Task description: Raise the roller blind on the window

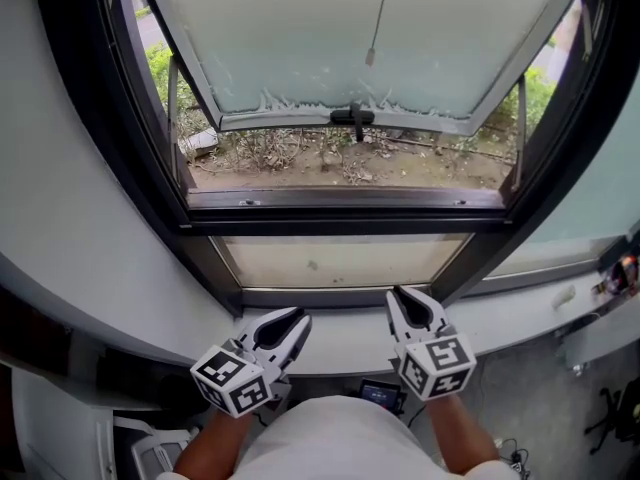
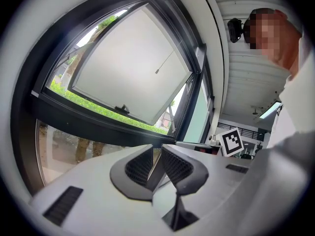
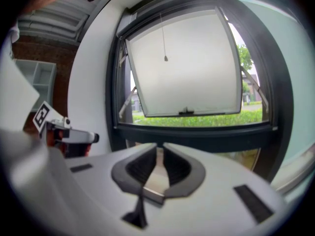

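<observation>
Left gripper (image 1: 293, 320) and right gripper (image 1: 404, 298) low at sill (image 1: 520, 316), jaws barely apart, empty; should pinch pull cord (image 1: 379, 13) firmly.

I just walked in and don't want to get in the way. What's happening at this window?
A person stands at the window sill with a two-jaw gripper in each hand. The left gripper and right gripper are both low by the sill, jaws slightly apart and empty. The pull cord hangs untouched in front of the tilted-open frosted pane.
</observation>
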The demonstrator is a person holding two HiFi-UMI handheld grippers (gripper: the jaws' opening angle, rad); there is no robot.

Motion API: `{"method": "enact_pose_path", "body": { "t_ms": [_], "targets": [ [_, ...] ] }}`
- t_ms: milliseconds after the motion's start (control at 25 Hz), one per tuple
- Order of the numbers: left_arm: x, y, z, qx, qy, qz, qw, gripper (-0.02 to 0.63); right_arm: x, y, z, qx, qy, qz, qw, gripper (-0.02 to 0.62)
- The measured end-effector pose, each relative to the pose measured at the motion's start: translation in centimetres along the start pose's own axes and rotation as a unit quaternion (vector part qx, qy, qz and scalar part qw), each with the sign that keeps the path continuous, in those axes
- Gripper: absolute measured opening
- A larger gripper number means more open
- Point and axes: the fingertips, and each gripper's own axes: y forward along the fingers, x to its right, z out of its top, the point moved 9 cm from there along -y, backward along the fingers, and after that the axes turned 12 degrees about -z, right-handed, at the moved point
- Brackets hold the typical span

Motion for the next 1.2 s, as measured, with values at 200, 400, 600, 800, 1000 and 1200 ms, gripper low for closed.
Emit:
{"method": "enact_pose_path", "body": {
  "t_ms": [200,400,600,800,1000,1200],
  "targets": [
    [-0.4,-1.0,0.2,-0.001,-0.003,-0.002,1.0000,0.070,-0.9,0.0,-0.4,-0.012,0.000,-0.004,1.000,0.055],
    [-0.7,-2.3,0.3,-0.005,-0.003,-0.009,0.9999,0.069,-2.3,-0.2,-0.6,-0.012,0.002,-0.010,1.000,0.055],
    [-0.7,-3.8,-0.1,-0.012,-0.004,-0.018,0.9998,0.070,-3.7,-0.6,-1.3,-0.013,0.007,-0.020,1.000,0.055],
    [-1.0,-4.7,-0.9,-0.019,-0.007,-0.033,0.9992,0.070,-4.9,-1.4,-2.5,-0.018,0.019,-0.027,0.999,0.055],
    [-0.7,-5.0,-1.2,-0.032,-0.013,-0.039,0.9986,0.069,-5.2,-2.3,-3.2,-0.024,0.027,-0.035,0.999,0.055],
    [0.3,-4.5,-1.0,-0.029,-0.003,-0.037,0.9989,0.071,-4.6,-3.1,-3.3,-0.023,0.025,-0.030,0.999,0.055]
  ]
}}
